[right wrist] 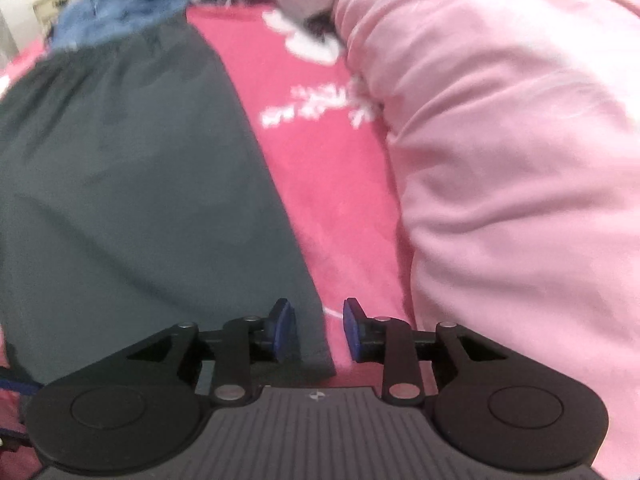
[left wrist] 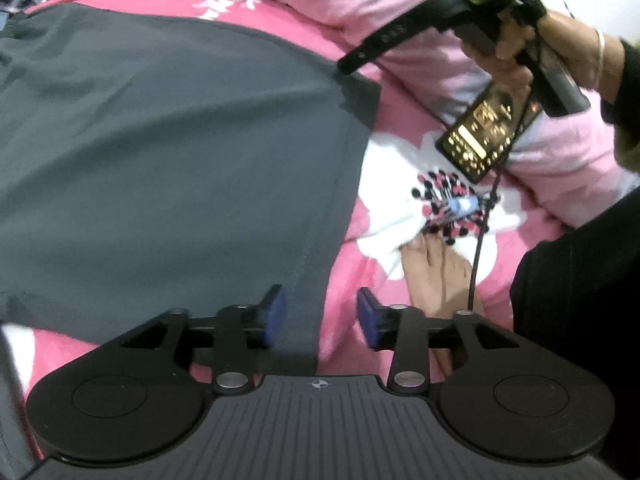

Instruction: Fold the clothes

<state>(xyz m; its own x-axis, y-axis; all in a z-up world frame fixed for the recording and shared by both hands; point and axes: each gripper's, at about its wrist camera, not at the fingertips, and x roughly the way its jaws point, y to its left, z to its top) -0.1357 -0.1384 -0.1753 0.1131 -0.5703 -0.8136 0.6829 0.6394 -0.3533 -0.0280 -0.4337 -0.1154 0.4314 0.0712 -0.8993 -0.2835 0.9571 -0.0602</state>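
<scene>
A dark grey garment (left wrist: 168, 152) lies spread flat on a pink flowered bed sheet (left wrist: 360, 264). In the left wrist view its stitched right hem runs down between the blue pads of my left gripper (left wrist: 322, 316), which stands open over it without pinching it. In the right wrist view the same grey garment (right wrist: 140, 184) fills the left side. Its lower right corner reaches into the gap of my right gripper (right wrist: 319, 330), whose jaws are apart and not pressing on it. The right gripper (left wrist: 352, 60) also shows in the left wrist view, held in a hand (left wrist: 512, 56) above the garment's far right corner.
A pale pink quilt (right wrist: 520, 160) is bunched along the right side of the bed. Blue and patterned clothes (right wrist: 120, 4) are piled beyond the grey garment. A person's bare foot (left wrist: 436, 276) and dark-clad leg (left wrist: 580, 300) rest on the sheet to the right of my left gripper.
</scene>
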